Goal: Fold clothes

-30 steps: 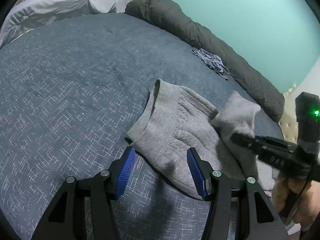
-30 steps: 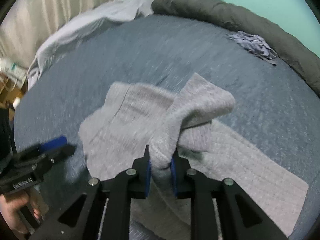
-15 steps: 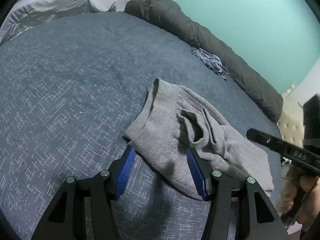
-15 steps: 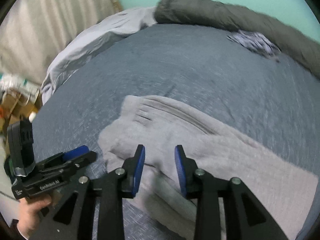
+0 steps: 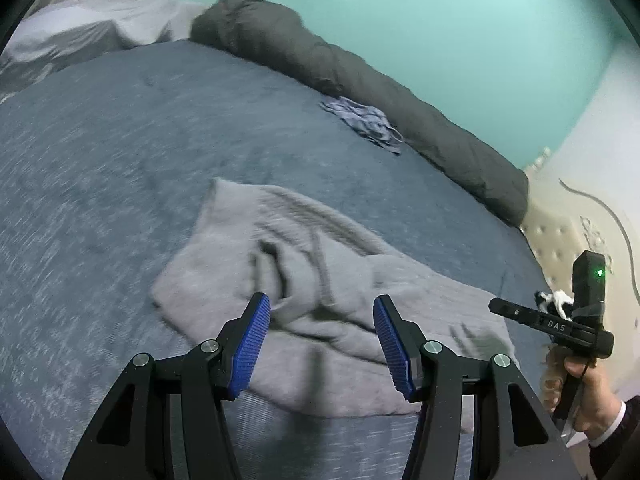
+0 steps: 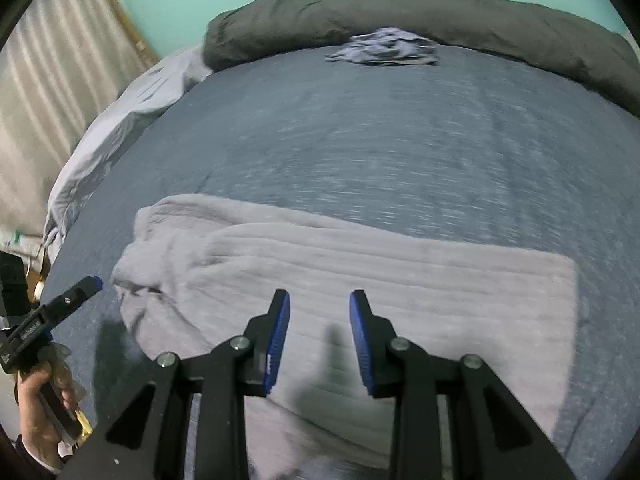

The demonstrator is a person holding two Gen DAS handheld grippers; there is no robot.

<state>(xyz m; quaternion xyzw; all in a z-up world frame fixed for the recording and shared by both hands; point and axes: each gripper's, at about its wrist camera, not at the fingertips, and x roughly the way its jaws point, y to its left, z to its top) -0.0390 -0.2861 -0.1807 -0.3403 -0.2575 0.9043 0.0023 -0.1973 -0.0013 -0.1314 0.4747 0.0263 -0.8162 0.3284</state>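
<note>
A grey knitted garment lies on the blue bed cover, bunched and creased at its left end and flatter toward the right. My left gripper hovers open over its near edge, nothing between the blue pads. In the right wrist view the same garment spreads flat under my right gripper, which is open and empty, with its shadow on the cloth. The right gripper shows at the left wrist view's right edge, held by a hand. The left gripper appears at the far left.
A small crumpled blue-grey garment lies far back by a rolled dark grey duvet along the teal wall. Pale bedding is heaped at the back left. A cream padded panel borders the bed's right end.
My right gripper let go of the lifted fold of the grey garment, opened and swung off to the right. The fold dropped onto the bed. My left gripper shifted over the cloth.
</note>
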